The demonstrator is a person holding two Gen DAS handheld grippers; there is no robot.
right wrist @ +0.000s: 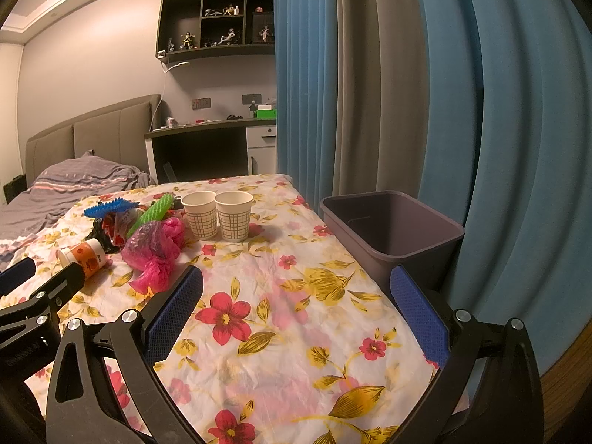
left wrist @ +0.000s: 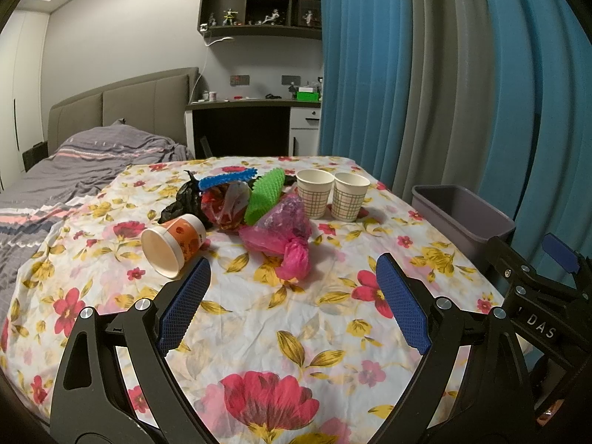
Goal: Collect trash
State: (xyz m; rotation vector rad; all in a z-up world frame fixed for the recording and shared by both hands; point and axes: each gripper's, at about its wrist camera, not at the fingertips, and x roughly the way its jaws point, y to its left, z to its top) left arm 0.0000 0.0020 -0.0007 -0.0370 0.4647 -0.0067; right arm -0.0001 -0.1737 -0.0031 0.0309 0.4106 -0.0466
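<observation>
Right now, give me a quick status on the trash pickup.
Left gripper and right gripper open, empty. Trash pile untouched on table. Bin empty at table edge. Path clear.

Heaped trash (left wrist: 255, 207) beside empty bin (right wrist: 392, 229)

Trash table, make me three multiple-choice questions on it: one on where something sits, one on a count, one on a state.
1. Where is the grey bin relative to the floral table?
A. beside its right edge
B. on top, in the middle
C. under the bed

2. How many checked paper cups stand upright?
A. one
B. two
C. four

3. How does the orange cup lie?
A. upright
B. on its side
C. stacked in another cup

Answers: 1 A, the right wrist view shows the bin against the table's right side. 2 B, the pair stands side by side behind the pink bag. 3 B, its open mouth faces the left gripper.
</observation>
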